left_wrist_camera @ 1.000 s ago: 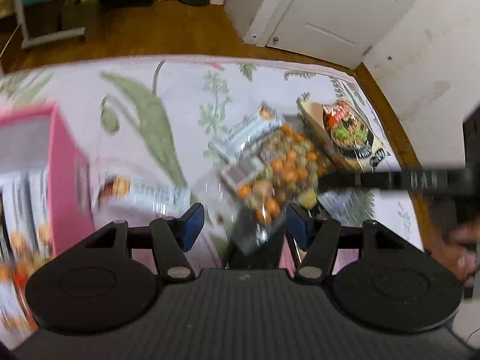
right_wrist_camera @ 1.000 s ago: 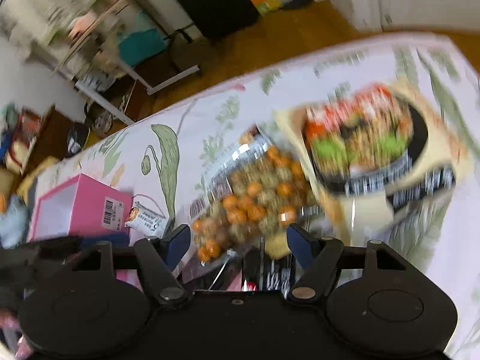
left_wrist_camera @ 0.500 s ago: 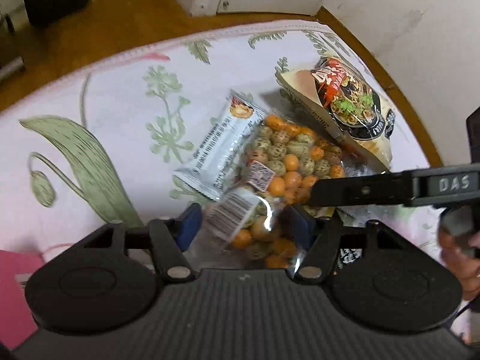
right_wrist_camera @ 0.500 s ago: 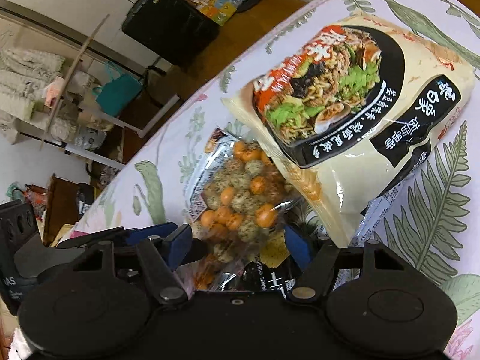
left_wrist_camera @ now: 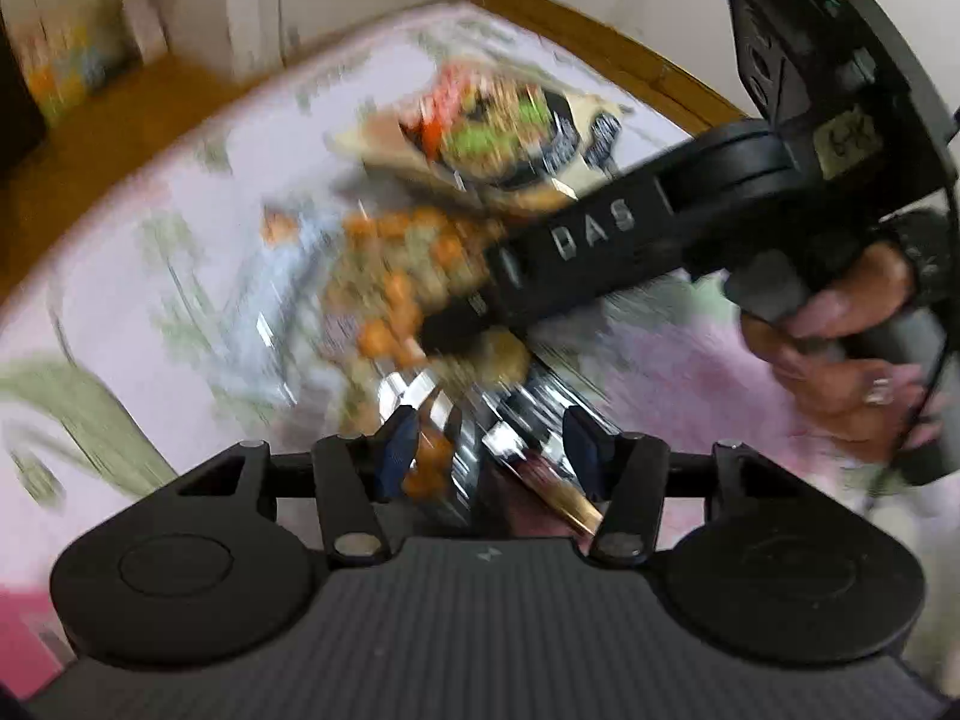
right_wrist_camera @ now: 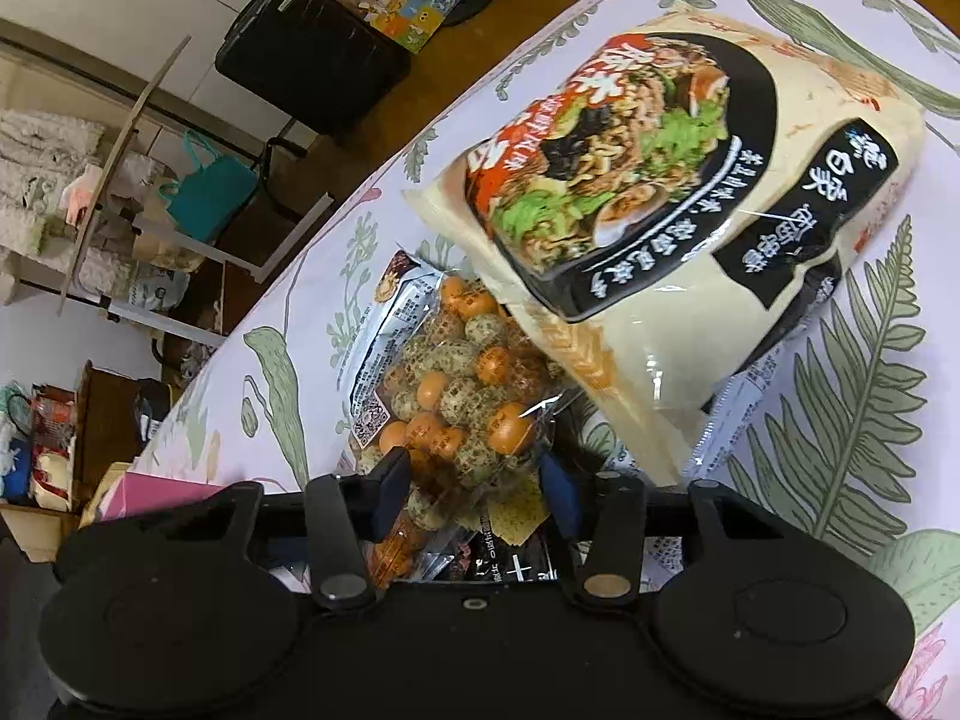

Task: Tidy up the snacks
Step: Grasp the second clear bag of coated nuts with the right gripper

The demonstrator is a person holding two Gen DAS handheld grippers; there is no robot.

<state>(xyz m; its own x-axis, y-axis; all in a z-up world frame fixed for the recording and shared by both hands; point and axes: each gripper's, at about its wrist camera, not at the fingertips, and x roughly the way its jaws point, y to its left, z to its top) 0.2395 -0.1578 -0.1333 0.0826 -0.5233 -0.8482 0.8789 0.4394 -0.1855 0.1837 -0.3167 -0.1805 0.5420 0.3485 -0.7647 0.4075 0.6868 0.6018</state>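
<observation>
A clear bag of orange and green coated nuts (right_wrist_camera: 462,372) lies on the floral cloth, partly under a cream noodle packet (right_wrist_camera: 678,228). A slim silver snack packet (right_wrist_camera: 390,300) lies at its left. My right gripper (right_wrist_camera: 474,480) is open, its jaws on either side of the bag's near end. In the blurred left wrist view my left gripper (left_wrist_camera: 489,444) is open over shiny wrappers (left_wrist_camera: 510,426) at the near end of the nut bag (left_wrist_camera: 408,282). The right gripper's body (left_wrist_camera: 600,240) crosses above the bag; the noodle packet (left_wrist_camera: 498,138) lies behind.
A pink box (right_wrist_camera: 162,489) sits at the left; its corner shows in the left wrist view (left_wrist_camera: 24,642). The bed's wooden edge (left_wrist_camera: 600,42) and a white wall lie beyond the snacks. A black suitcase (right_wrist_camera: 306,60) and shelves stand on the floor.
Both grippers have moved in on the snack pile. My right gripper's jaws have narrowed around the nut bag's end. My left gripper swung right, away from the pink box.
</observation>
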